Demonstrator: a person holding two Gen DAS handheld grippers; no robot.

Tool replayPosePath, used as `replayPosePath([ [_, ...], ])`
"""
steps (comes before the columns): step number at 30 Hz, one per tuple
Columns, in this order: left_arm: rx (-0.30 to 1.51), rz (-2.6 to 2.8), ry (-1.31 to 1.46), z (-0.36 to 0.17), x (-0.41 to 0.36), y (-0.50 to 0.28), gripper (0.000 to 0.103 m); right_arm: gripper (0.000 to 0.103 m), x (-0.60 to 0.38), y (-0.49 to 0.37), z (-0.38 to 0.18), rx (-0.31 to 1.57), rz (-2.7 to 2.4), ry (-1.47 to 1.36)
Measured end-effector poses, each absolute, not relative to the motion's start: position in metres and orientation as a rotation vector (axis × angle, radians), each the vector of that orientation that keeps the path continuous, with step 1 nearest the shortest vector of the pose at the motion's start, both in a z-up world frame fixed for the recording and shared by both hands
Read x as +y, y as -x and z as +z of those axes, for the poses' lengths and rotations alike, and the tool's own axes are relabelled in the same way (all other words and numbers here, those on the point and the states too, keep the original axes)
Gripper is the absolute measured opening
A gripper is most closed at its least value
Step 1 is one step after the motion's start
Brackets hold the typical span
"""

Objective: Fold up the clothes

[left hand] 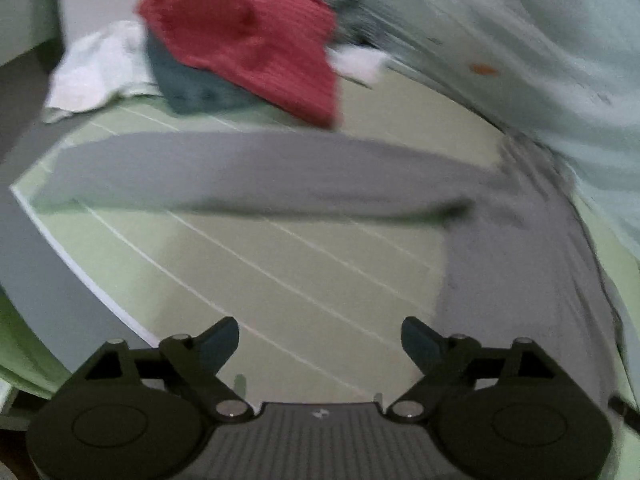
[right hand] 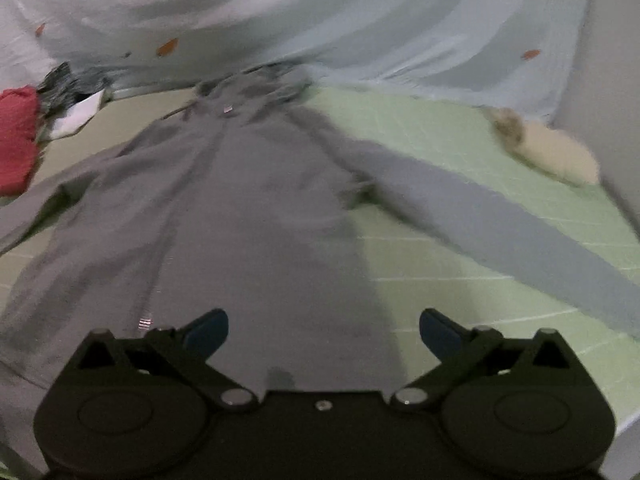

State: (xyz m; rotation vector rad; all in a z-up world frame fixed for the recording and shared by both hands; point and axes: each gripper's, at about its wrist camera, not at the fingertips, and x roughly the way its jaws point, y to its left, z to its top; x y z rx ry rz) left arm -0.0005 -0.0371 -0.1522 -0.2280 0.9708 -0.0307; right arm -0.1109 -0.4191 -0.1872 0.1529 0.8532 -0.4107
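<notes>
A grey long-sleeved garment (right hand: 256, 216) lies spread flat on the green bed sheet (right hand: 460, 152), collar at the far end, both sleeves stretched out to the sides. In the left wrist view its left sleeve (left hand: 248, 172) runs across the sheet and its body (left hand: 520, 280) lies at the right. My left gripper (left hand: 320, 340) is open and empty above the bare sheet, short of the sleeve. My right gripper (right hand: 324, 332) is open and empty above the garment's lower body, near its right edge.
A pile of clothes with a red knitted piece (left hand: 256, 40), a dark teal piece (left hand: 192, 88) and a white piece (left hand: 100, 68) lies at the far left. A pale blue blanket (right hand: 360, 24) is bunched behind the collar. A cream furry thing (right hand: 552, 152) lies at the right. The bed's edge (left hand: 80, 264) runs at the left.
</notes>
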Motion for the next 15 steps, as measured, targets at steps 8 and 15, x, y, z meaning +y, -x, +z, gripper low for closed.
replayPosePath([
  [8,0.958,0.161,0.307,-0.162,0.075,-0.055,0.089,0.103,-0.352,0.047,-0.212,0.946,-0.351,-0.157],
  [15,0.961,0.286,0.375,-0.181,0.161,-0.100,0.089,0.103,-0.312,0.003,-0.222,0.955,-0.397,-0.149],
])
